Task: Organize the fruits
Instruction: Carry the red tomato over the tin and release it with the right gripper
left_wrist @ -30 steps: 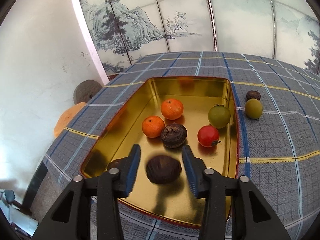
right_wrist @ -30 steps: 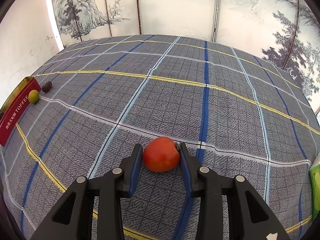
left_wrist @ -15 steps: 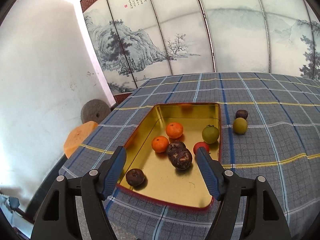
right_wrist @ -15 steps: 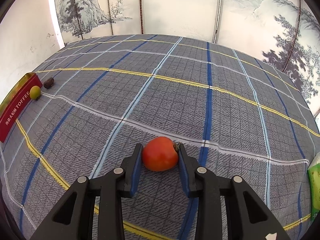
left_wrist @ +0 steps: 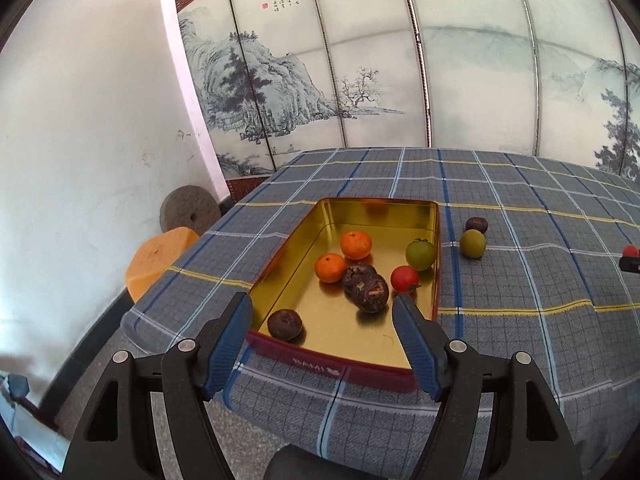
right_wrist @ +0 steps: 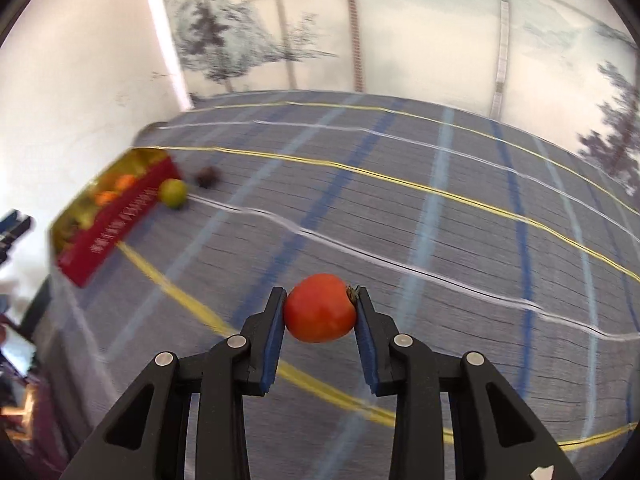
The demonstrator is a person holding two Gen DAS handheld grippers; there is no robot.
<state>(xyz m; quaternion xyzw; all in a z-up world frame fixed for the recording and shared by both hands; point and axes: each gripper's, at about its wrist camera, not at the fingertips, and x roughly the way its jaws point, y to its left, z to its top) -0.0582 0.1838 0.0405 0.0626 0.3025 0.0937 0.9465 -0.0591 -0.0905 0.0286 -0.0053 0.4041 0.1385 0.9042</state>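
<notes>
My right jaws (right_wrist: 320, 314) are clamped on a round red tomato (right_wrist: 320, 312), lifted off the plaid-clothed table (right_wrist: 440, 240); my left jaws (left_wrist: 322, 346) hang released and empty. Beyond them, the gold rectangular tin (left_wrist: 348, 336) holds seven fruits. A green fruit (left_wrist: 472, 243) and a dark wrinkled fruit (left_wrist: 476, 224) are left outside.

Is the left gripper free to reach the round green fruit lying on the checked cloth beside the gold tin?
Probably yes. The left gripper is open and empty, and the round green fruit lies uncovered outside the gold tin, only a small dark fruit behind it.
</notes>
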